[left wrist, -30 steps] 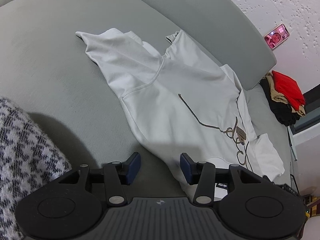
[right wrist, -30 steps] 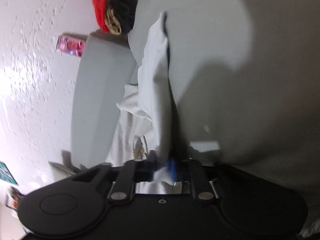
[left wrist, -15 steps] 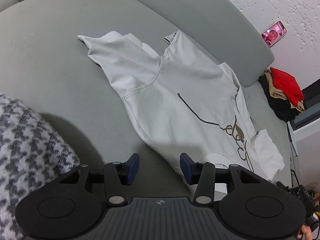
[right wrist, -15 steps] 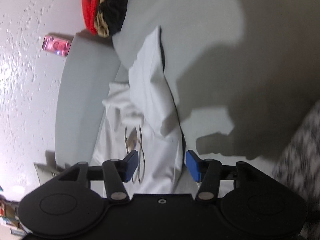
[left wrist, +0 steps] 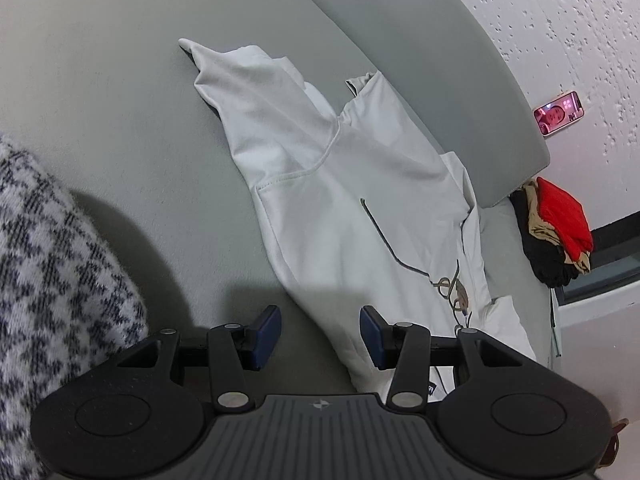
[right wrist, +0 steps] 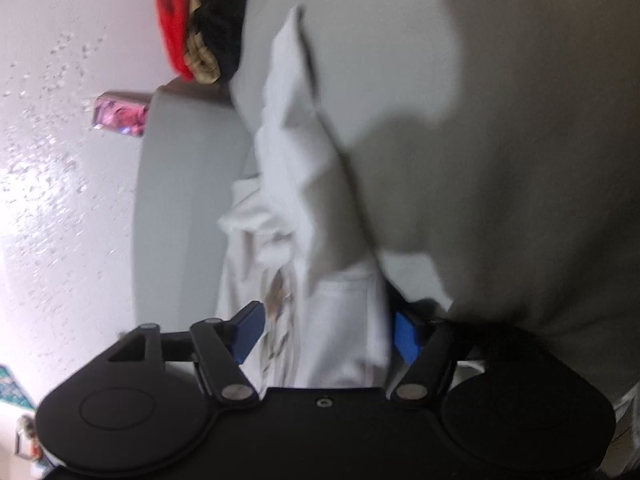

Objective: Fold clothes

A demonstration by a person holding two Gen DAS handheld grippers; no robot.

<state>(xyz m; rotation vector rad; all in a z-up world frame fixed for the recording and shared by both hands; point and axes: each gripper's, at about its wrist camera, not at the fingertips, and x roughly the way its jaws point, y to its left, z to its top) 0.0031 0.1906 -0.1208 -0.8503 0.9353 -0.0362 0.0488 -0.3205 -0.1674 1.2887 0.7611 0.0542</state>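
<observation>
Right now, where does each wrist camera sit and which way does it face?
Left wrist: behind the open left gripper, facing the white cotton hoodie on the grey bed; houndstooth sleeve shows.
Right wrist: behind the open right gripper, rolled sideways, hoodie fabric between its jaws.
Shared: hoodie, red-black clothes pile, pink phone.

My left tongs (left wrist: 320, 332) and right tongs (right wrist: 326, 334): matte black bodies, blue pads (left wrist: 266, 330), silver pivot screws, round side discs; houndstooth knit sleeve (left wrist: 52, 280) beside.
</observation>
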